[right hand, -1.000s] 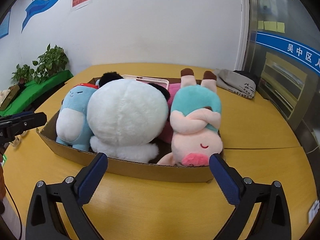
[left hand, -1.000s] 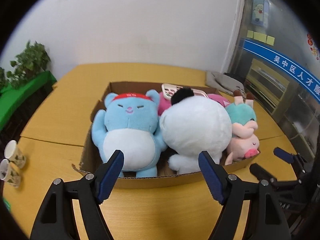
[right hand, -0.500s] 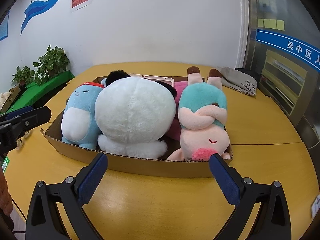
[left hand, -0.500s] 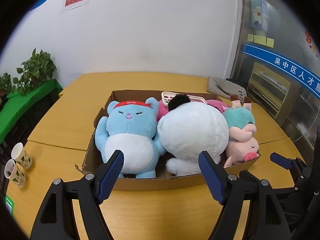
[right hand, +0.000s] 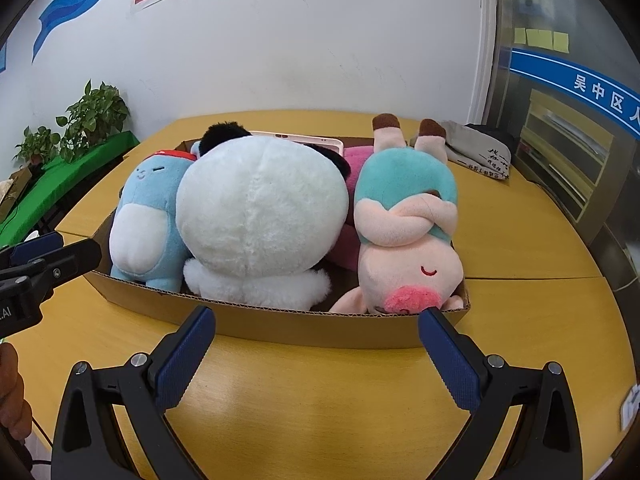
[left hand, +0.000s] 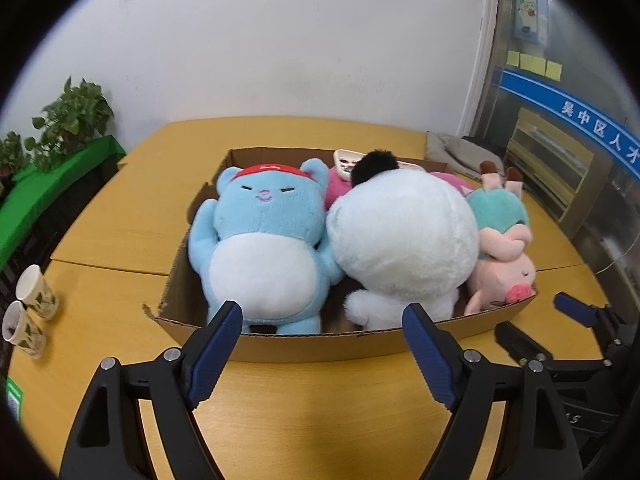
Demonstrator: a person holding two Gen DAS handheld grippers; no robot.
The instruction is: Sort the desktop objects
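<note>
Nearest my lenses, both claws hang over the bare yellow table [left hand: 312, 412], each with its blue pads spread wide and nothing between them. My left claw [left hand: 320, 344] lines up with the near wall of the cardboard box [left hand: 320, 346], its pads framing the gap between the blue bear and the white ball-shaped toy. My right claw [right hand: 316, 346] faces the same wall further right; its right pad sits just below the pig's pink snout, though I cannot tell whether it touches the cardboard. Each claw shows at the edge of the other's view.

Just beyond, the box holds the soft toys packed side by side. The blue bear [left hand: 264, 248] lies on its back at the left end, white belly up, a red band across its forehead. The white plush [left hand: 404, 236] fills the middle, pressed against the bear, with a black tuft at its far side. The pig [right hand: 404, 236] in a teal outfit lies head toward me at the right end, brown feet pointing away. Something pink [right hand: 352, 168] is wedged behind these, and a flat pink-rimmed item [right hand: 300, 140] stands against the far wall.

Left of the box, two paper cups [left hand: 28, 312] stand near the table edge. Further off, a grey folded cloth [right hand: 476, 152] rests on the table's far right, and potted plants [right hand: 92, 116] stand on a green shelf by the white wall.
</note>
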